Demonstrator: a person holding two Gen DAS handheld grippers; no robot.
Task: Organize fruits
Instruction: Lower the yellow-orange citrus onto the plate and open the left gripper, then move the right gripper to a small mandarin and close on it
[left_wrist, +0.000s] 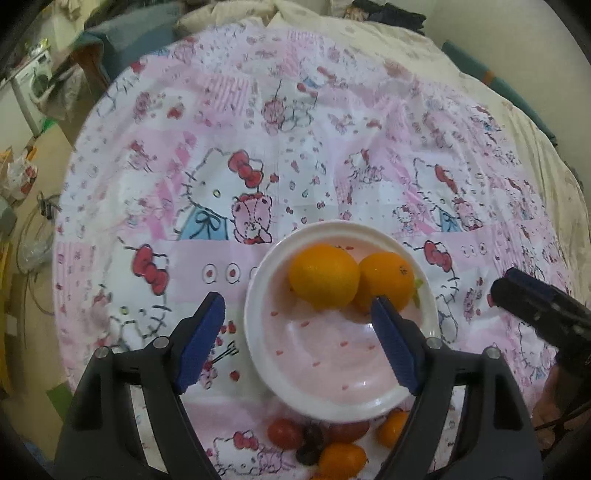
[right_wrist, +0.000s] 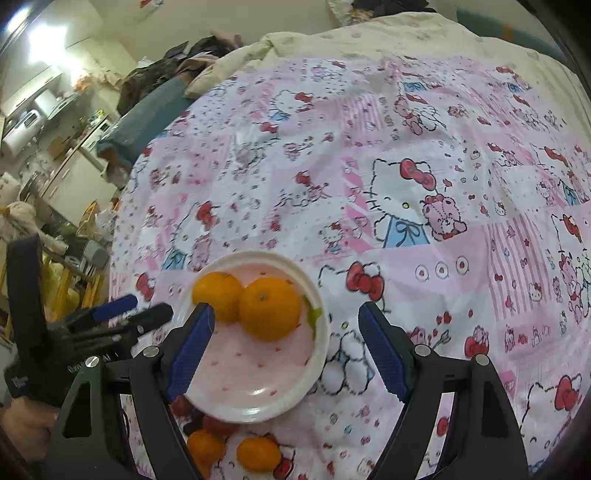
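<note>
Both my jaws gape, gripping nothing — two oranges (left_wrist: 324, 275) sit in the bowl (left_wrist: 258, 354) just ahead of my left gripper (left_wrist: 297, 339). Loose fruit (left_wrist: 341, 458) beneath me — a careless descent could scatter it.

Pretty soft, even indoor light, a bit dim with a pinkish cast. Blown-out ceiling glare (right_wrist: 40, 44) sits top left in the right wrist view. The glossy white-rimmed pink ceramic bowl (left_wrist: 334, 400) catches small highlights. Heavy fisheye bending, dark vignetted corners, edges smeared and slightly blurry.
</note>
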